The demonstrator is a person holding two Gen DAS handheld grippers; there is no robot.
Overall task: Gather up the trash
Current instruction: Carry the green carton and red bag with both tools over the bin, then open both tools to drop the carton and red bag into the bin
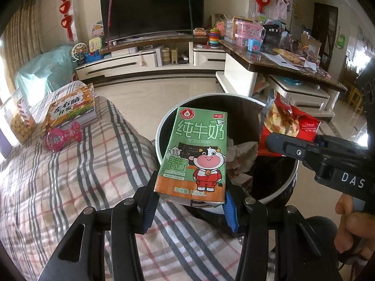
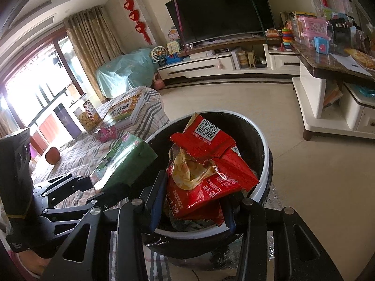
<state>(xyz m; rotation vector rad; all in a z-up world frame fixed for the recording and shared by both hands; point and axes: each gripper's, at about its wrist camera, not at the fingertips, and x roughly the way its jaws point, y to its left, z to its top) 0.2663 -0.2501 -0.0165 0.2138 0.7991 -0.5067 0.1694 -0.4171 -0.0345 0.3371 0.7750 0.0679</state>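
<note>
Item count:
- Grippers: two, the left gripper and the right gripper.
- Milk carton: one, green.
- Snack bag: one, red, torn open.
- Trash bin: one, round.
- Book: one.
- Television: one.
- Cracker box: one.

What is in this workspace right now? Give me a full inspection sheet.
Surface: plaid bedcover, beside the bin.
Job's things: green milk carton and red snack bag, both held over the black trash bin; crumpled paper already inside.
Clutter: puzzle box, pink toy, cracker box on the bedcover.
Grippers: left gripper clamps the carton; right gripper clamps the bag.
Cables: nothing seen.
Surroundings: television, white TV cabinet, cluttered counter, tile floor.
</note>
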